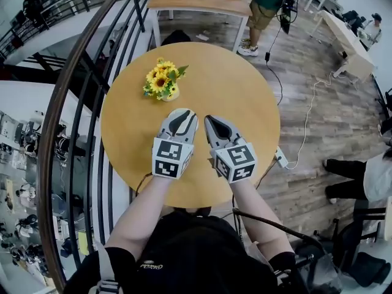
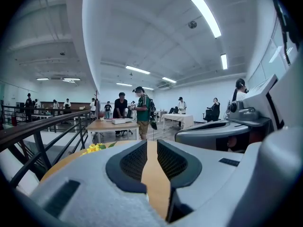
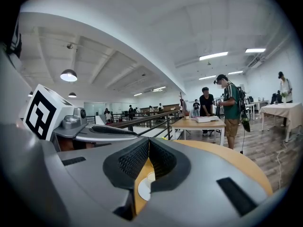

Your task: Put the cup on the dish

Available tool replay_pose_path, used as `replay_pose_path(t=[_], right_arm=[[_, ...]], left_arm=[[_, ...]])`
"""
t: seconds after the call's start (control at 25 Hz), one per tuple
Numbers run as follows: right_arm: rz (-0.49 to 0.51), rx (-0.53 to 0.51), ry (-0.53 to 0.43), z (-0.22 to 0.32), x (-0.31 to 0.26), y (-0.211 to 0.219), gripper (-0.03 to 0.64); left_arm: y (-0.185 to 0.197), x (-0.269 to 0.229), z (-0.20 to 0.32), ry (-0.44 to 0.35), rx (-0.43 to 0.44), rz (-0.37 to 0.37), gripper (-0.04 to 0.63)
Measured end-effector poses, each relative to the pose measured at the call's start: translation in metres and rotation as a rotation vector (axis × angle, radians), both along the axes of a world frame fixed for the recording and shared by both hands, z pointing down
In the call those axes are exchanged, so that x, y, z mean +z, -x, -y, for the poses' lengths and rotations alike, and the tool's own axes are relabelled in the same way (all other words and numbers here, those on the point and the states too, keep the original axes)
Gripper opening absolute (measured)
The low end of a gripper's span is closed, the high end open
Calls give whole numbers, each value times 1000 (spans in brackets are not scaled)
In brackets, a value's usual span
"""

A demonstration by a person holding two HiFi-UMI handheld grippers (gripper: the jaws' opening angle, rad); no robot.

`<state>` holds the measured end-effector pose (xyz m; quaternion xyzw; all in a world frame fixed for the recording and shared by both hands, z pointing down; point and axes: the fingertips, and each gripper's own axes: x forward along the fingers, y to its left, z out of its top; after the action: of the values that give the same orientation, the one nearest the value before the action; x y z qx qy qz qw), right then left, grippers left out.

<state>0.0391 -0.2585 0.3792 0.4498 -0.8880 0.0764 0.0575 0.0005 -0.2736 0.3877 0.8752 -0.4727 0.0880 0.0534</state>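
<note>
Both grippers rest side by side low over the front half of the round wooden table [image 1: 245, 90]. My left gripper [image 1: 182, 112] is shut, with only a thin strip of tabletop showing between its jaws [image 2: 152, 143] and nothing held. My right gripper [image 1: 210, 118] is also shut at the tips [image 3: 149, 142]. Through the gap under its jaws I see a white dish [image 3: 143, 190] on the table and a small white cup [image 3: 150, 176] at its far side. Whether the cup stands on the dish I cannot tell. In the head view both are hidden by the grippers.
A small vase of sunflowers [image 1: 162, 79] stands at the table's far left. A black metal railing [image 1: 79, 103] curves along the left of the table, over a drop. Beyond are a long wooden table [image 1: 196, 2], a person in a green shirt [image 1: 266, 5] and a floor cable [image 1: 306, 115].
</note>
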Motion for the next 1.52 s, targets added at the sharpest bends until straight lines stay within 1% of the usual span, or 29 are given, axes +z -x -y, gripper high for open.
replay_pose_path(t=[0.2,0.4,0.6,1.04,1.52], right_arm=[[-4,-11,-29,-9,-18,-2,6],[-5,8,-43,-16,-23,-13,6],[-1,9,-44,-22,-26,-16,6],[-16,16,-54,-22,-33,-26,6],[-22,-6,-42,-20,-29,-19,5]], left_arm=[[-11,-25,-9,-47,20,0,72],[-12,-34,-19,-61,27,-5,72],[-17,-37,-26,-65,47,-11,72],[-26,-42,-27,-71,59,-7,72],[-22,-41,-24,-63,59,-1,72]])
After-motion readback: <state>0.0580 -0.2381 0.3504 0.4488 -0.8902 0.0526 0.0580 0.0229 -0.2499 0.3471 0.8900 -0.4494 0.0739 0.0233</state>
